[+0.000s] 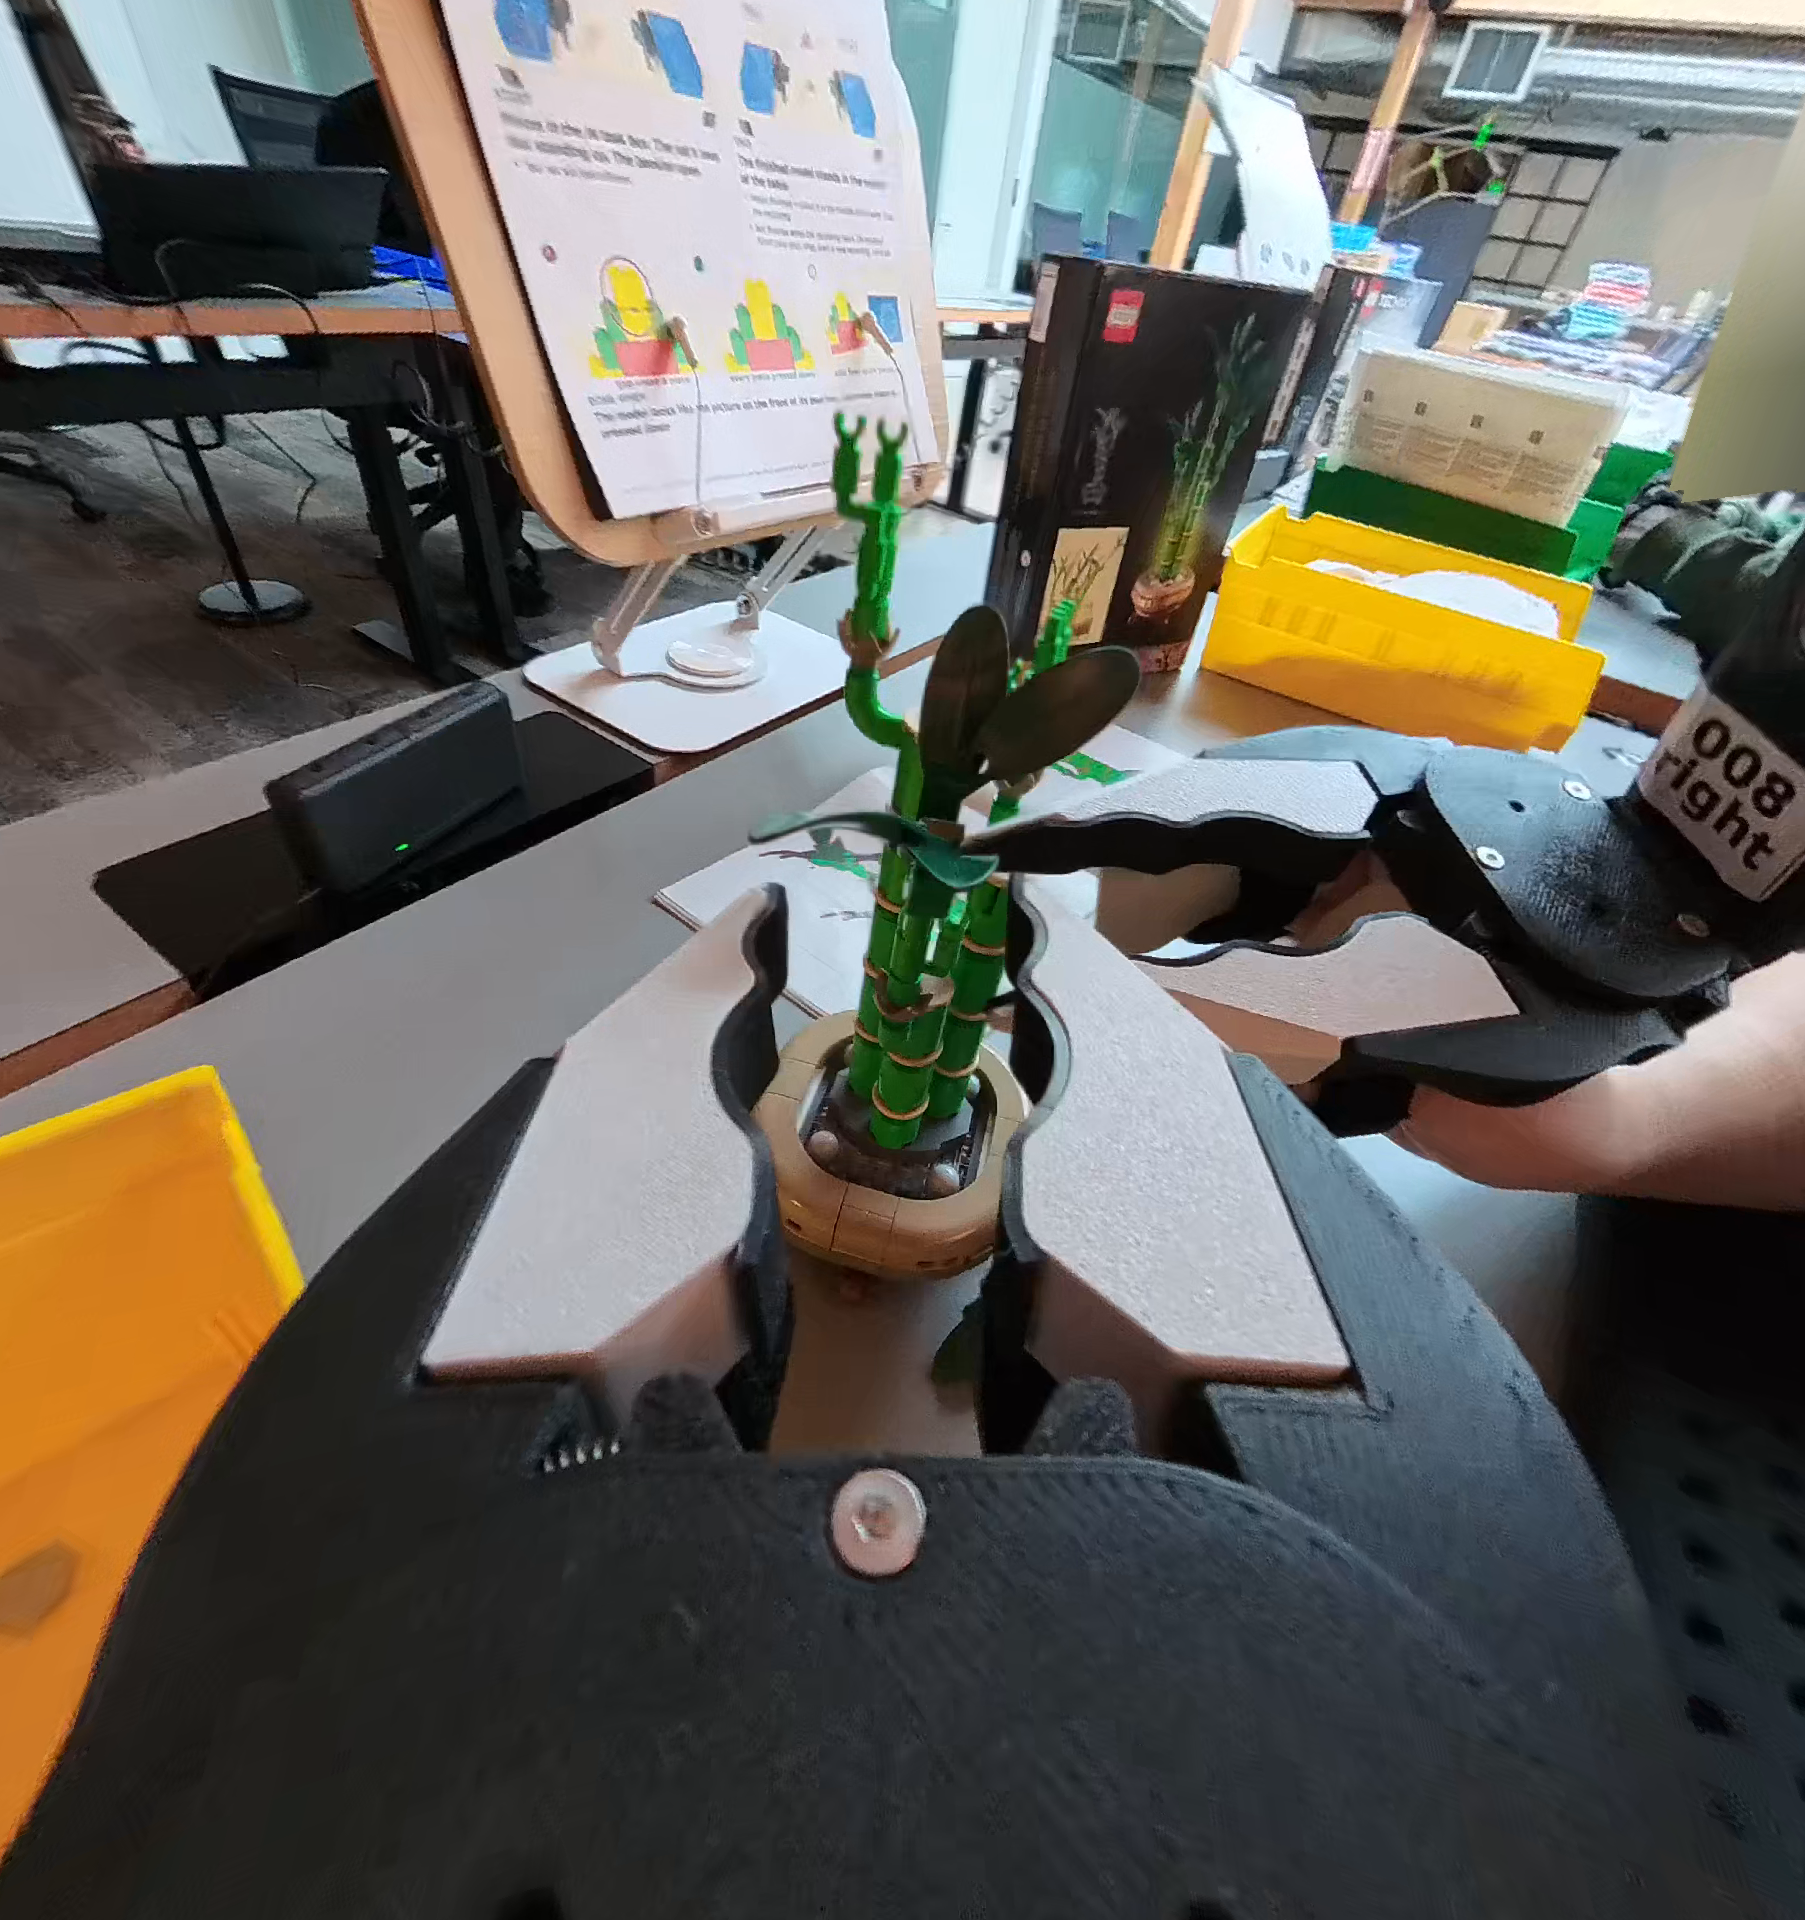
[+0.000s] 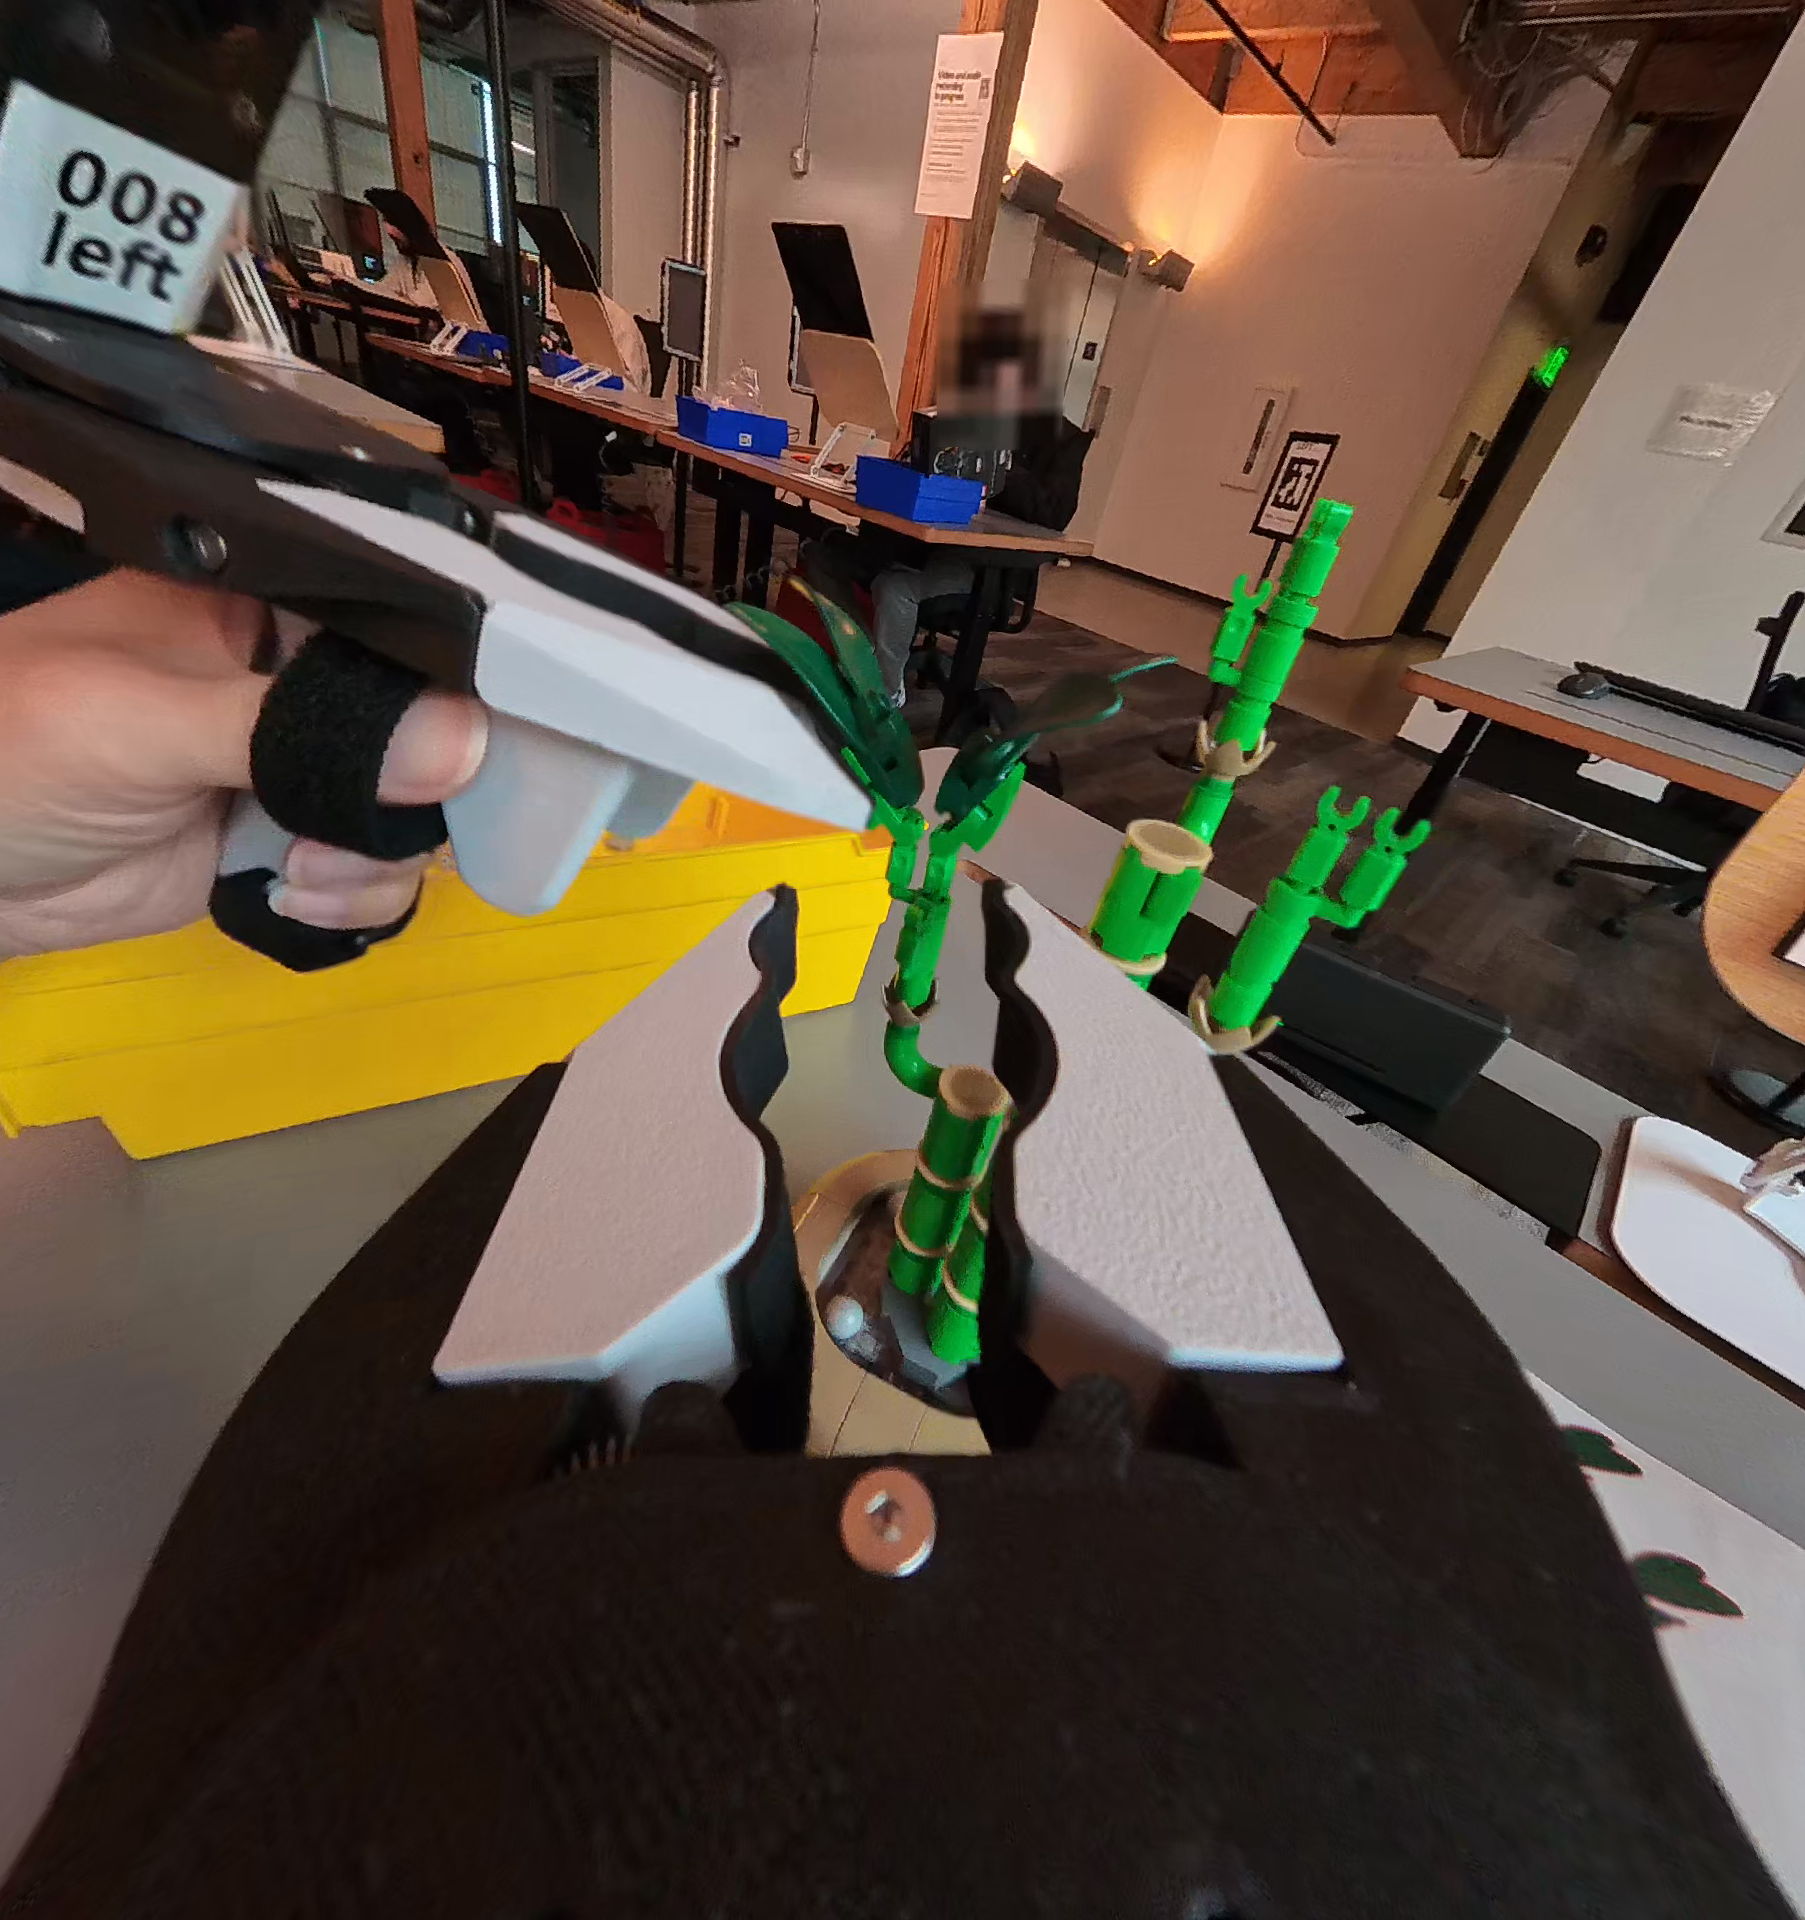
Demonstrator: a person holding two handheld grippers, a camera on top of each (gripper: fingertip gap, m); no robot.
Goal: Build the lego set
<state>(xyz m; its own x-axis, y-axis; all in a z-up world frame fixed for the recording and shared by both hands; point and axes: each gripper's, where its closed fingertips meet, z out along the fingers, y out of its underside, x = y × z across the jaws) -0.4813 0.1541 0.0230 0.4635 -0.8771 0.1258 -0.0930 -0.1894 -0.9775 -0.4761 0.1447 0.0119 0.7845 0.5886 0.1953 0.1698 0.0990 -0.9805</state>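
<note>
A Lego bamboo plant stands in a tan round pot on the grey table. Its thick green stalks rise between the fingers of my left gripper, which is open and straddles them from above. Dark green leaves sit on one thin stem. A taller stem ends in bare forks. My right gripper is open, with the thin leafy stem between its fingertips. In the left wrist view it reaches in from the right, its upper finger against a leaf. The pot shows below the right gripper.
A yellow bin stands at the back right and another at the near left. The set's box and an instruction sheet on a stand stand behind. A booklet lies under the plant. Loose leaves lie on white paper. Left and right tips are no more than a few centimetres apart. My right gripper's tips are some 11 cm from the tan round pot. My right wrist view looks at it from another angle.
</note>
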